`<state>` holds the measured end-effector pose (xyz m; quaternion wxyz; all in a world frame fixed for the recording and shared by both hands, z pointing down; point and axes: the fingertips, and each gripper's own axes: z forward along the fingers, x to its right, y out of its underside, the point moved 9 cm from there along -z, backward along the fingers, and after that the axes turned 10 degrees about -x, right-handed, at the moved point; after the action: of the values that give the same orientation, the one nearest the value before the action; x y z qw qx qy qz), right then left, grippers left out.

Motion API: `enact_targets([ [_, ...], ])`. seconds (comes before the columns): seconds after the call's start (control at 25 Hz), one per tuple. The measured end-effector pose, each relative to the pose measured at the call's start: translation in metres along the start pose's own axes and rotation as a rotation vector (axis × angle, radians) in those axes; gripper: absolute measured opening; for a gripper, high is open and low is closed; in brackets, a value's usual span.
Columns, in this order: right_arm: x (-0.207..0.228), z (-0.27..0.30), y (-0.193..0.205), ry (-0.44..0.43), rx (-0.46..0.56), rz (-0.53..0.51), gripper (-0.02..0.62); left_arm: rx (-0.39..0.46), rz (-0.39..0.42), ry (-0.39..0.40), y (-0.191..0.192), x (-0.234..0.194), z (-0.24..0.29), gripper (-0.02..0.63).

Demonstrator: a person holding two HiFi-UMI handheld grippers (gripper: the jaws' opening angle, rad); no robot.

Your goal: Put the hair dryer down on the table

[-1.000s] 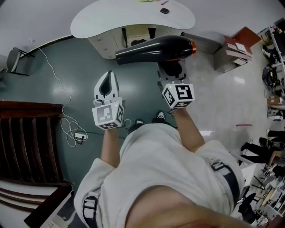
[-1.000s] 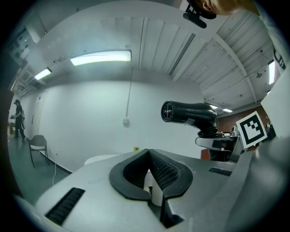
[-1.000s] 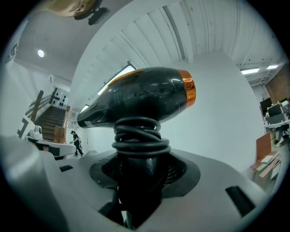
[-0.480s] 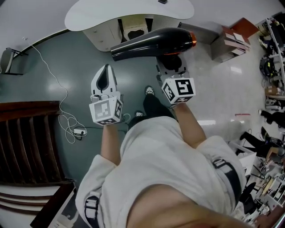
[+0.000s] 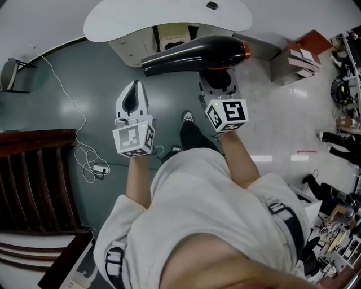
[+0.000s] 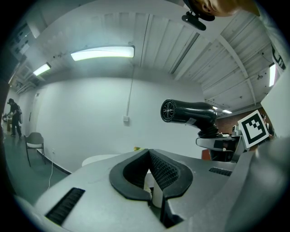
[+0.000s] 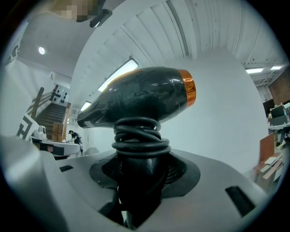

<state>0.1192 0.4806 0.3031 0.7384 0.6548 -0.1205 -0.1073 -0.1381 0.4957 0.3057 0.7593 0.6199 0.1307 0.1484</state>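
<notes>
A black hair dryer (image 5: 194, 55) with an orange ring at its rear is held level in the air, nozzle pointing left. My right gripper (image 5: 217, 84) is shut on its handle, which has the black cord coiled round it (image 7: 140, 136). The dryer (image 7: 140, 102) fills the right gripper view above the gripper (image 7: 140, 176). My left gripper (image 5: 133, 90) is shut and holds nothing, left of the dryer and apart from it. From the left gripper (image 6: 148, 154) the dryer (image 6: 188, 112) shows up and to the right. The white rounded table (image 5: 113, 22) lies ahead, beyond the dryer.
A small dark object (image 5: 212, 5) lies on the table. A pale cabinet (image 5: 135, 48) stands under the table. A dark wooden piece of furniture (image 5: 34, 175) is at the left, with a white cable (image 5: 84, 152) on the floor. Boxes (image 5: 293, 59) stand at the right.
The person has stepped forward; a foot now shows between the grippers. The dryer sits slightly higher in the view. Both grippers hold as before.
</notes>
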Motion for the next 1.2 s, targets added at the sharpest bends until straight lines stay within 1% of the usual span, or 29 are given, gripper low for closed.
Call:
enact_targets([
  [0.32,0.026,0.063,-0.008,-0.015,-0.006,0.004,0.209,0.004,0.004,0.022,-0.016,-0.017,0.069,0.017],
  [0.6,0.063,0.110,-0.014,-0.014,-0.019,0.020,0.209,-0.009,-0.002,0.034,-0.030,-0.022,0.130,0.017],
  [0.96,0.104,0.146,-0.016,-0.032,-0.030,0.041,0.209,-0.034,-0.004,0.017,-0.038,-0.017,0.176,0.017],
  [1.2,0.125,0.170,-0.017,-0.063,-0.030,0.048,0.209,-0.027,-0.008,-0.010,-0.046,-0.014,0.199,0.017],
])
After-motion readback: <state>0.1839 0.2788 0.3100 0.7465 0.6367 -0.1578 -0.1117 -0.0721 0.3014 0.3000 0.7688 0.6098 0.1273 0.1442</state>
